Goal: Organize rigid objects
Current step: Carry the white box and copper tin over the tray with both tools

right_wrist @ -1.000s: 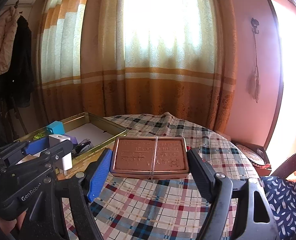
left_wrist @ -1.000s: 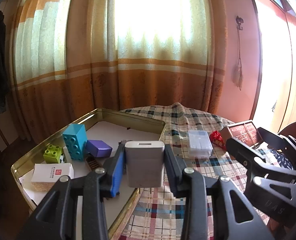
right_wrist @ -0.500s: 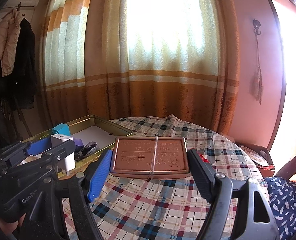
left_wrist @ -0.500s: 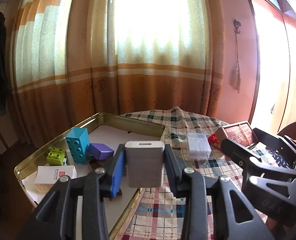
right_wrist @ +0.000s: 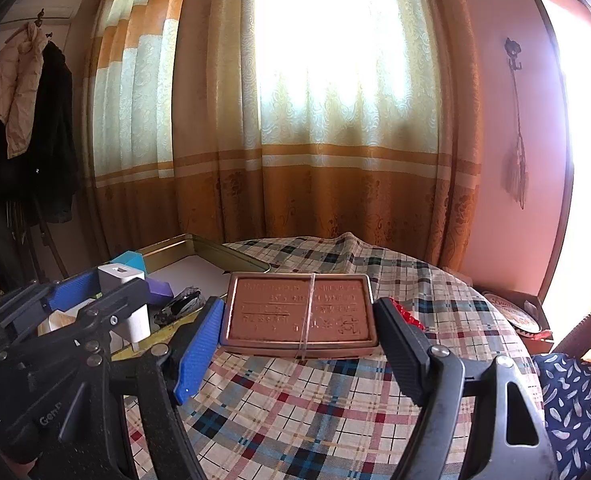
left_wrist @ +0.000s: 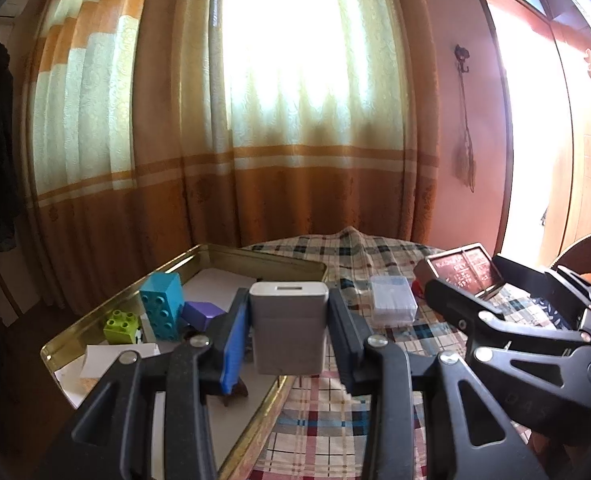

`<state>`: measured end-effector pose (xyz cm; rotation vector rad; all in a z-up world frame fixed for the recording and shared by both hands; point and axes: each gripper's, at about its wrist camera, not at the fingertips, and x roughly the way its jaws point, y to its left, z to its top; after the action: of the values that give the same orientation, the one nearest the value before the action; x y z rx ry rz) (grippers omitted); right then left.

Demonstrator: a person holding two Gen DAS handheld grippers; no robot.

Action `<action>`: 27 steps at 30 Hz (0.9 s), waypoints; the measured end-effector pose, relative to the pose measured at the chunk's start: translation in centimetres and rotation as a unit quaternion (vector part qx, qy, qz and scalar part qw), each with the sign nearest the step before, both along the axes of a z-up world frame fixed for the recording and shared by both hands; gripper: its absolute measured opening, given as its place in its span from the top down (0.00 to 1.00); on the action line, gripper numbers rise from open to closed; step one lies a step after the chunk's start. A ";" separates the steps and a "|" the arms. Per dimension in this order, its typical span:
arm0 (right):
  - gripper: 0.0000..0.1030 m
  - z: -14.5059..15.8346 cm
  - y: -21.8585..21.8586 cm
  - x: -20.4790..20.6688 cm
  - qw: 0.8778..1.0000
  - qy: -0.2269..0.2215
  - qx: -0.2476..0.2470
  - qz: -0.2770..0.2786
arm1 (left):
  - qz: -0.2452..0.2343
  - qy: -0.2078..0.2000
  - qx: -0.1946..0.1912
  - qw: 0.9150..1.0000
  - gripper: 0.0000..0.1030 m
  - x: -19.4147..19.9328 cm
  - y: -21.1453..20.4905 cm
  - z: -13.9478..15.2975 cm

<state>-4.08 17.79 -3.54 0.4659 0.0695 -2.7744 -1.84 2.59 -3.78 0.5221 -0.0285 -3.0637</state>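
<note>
My left gripper [left_wrist: 288, 330] is shut on a white charger block [left_wrist: 289, 326] and holds it above the near edge of the gold metal tray [left_wrist: 283, 262]. My right gripper [right_wrist: 299, 316] is shut on a flat brown tin [right_wrist: 300, 312] with a rubber band around it, held above the plaid tablecloth. In the left wrist view the brown tin [left_wrist: 463, 270] shows at the right. In the right wrist view the charger [right_wrist: 125, 300] shows at the left, over the tray [right_wrist: 199, 246].
In the tray lie a blue brick [left_wrist: 163, 306], a green brick [left_wrist: 121, 326], a purple block [left_wrist: 203, 312] and a white box [left_wrist: 115, 360]. A clear plastic case [left_wrist: 393, 300] and a red item [right_wrist: 407, 316] lie on the plaid tablecloth [right_wrist: 315, 408]. Curtains hang behind.
Both grippers have risen a little and tilted up with their loads; the table and tray sit lower in both views. Both grips are unchanged.
</note>
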 end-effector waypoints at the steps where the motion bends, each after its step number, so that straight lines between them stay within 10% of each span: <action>1: 0.25 0.0 -0.1 0.1 1.000 0.001 0.001 0.001 | 0.002 0.001 0.000 1.000 0.64 0.0 -0.1 0.0; 27: 0.25 0.3 -4.4 -1.0 0.997 -0.019 0.008 0.072 | 0.081 -0.029 0.037 0.996 0.64 -0.8 -7.6 -0.3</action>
<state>-5.12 13.43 -3.23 0.4963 0.1126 -2.6246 -2.61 -5.03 -4.03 0.5875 0.1200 -2.8997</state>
